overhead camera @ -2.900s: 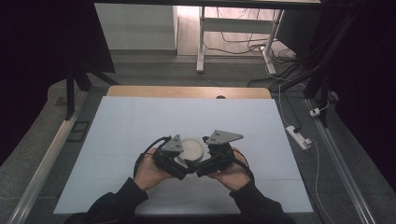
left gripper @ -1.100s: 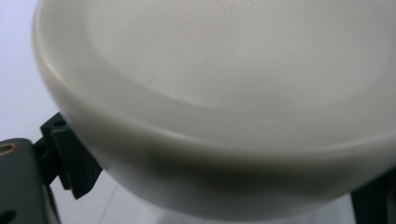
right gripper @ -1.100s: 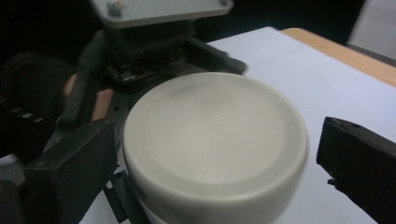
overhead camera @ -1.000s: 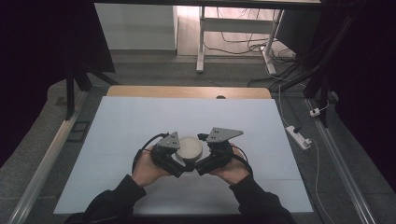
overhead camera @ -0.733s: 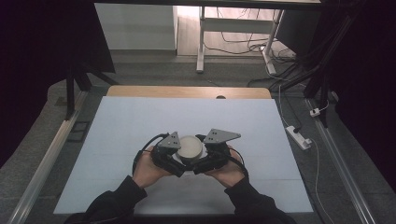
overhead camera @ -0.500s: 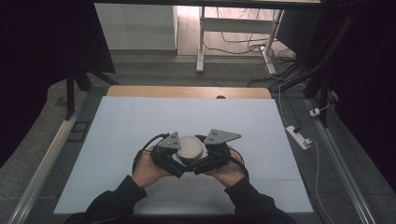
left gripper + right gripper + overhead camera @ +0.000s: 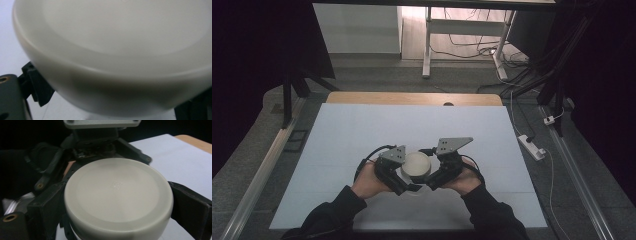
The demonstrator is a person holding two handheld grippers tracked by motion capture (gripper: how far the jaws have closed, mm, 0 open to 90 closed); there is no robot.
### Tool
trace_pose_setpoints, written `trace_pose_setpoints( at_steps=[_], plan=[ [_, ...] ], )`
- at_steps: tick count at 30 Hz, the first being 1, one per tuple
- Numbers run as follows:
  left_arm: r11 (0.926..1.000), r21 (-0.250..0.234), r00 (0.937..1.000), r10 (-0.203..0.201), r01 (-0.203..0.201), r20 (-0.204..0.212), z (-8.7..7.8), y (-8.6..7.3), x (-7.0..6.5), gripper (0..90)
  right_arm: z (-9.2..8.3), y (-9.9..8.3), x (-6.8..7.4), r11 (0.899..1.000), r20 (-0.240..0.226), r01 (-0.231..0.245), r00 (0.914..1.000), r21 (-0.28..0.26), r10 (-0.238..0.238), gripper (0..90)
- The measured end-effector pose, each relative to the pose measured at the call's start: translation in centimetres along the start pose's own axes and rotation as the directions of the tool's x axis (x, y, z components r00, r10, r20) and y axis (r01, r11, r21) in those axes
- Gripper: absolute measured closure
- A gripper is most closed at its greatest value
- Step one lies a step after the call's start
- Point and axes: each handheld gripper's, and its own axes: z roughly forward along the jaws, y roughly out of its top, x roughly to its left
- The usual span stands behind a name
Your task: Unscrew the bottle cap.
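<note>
We see a round cream lid (image 7: pixel 416 164) on a small jar, held low over the white table (image 7: pixel 337 150), near its 6 o'clock edge. The lid's flat top faces up. It is round, so it has no long side, and the jar's axis stands almost straight up. Our left gripper (image 7: pixel 404 186) comes in from 8 o'clock and our right gripper (image 7: pixel 430 184) from 4 o'clock, so they meet under the lid. In the right gripper view the lid (image 7: pixel 117 195) sits between the two black jaws, which press on its sides, spread as wide as the lid. In the left gripper view the lid (image 7: pixel 112 50) is very close and blurry, with a jaw at each side, touching it.
</note>
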Motion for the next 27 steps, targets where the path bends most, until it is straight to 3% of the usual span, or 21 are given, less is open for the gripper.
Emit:
trace_pose_setpoints(
  at_steps=[3,5,8,11,13,16,21,24,27],
  plan=[
    [0.9999,0.007,0.9999,0.013,-0.013,0.007,0.2,0.1,-0.2,7.5,-0.2,-0.2,-0.1,1.0,-0.051,0.019,0.9985,0.001,-0.019,7.1],
    [0.9999,0.011,0.9999,0.009,-0.009,-0.012,0.3,0.1,-0.2,7.5,-0.2,-0.3,-0.2,1.0,-0.051,0.025,0.9984,0.002,-0.025,6.9],
    [0.9999,0.001,0.9985,-0.016,0.017,-0.052,0.2,0.0,0.0,7.5,-0.2,-0.2,-0.1,1.0,0.003,0.011,0.9999,0.001,-0.011,6.1],
    [0.9986,-0.009,0.9922,-0.053,0.052,-0.113,-0.2,-0.1,0.2,7.5,-0.5,0.3,0.2,1.0,0.066,-0.01,0.9977,-0.027,0.012,0.1],
    [0.9965,-0.019,0.9847,-0.083,0.081,-0.153,-0.3,-0.1,0.3,7.5,-0.7,0.6,0.5,0.999,0.126,-0.024,0.9916,-0.04,0.029,0.0],
    [0.9936,-0.028,0.974,-0.113,0.109,-0.196,-0.4,-0.1,0.4,7.5,-0.4,0.9,0.9,0.998,0.213,-0.049,0.9754,-0.04,0.057,0.0],
    [0.9929,-0.014,0.9639,-0.118,0.118,-0.239,-0.2,0.2,0.0,7.5,0.6,0.8,1.3,0.997,0.28,-0.071,0.9567,-0.04,0.08,0.5],
    [0.9931,-0.007,0.9619,-0.115,0.117,-0.248,0.0,0.4,-0.2,7.5,0.8,0.7,1.4,0.997,0.296,-0.066,0.9523,-0.046,0.076,4.3],
    [0.9937,-0.003,0.9642,-0.11,0.112,-0.242,0.0,0.5,-0.3,7.5,1.0,0.6,1.5,0.997,0.299,-0.061,0.9516,-0.045,0.072,6.2]
  ],
)
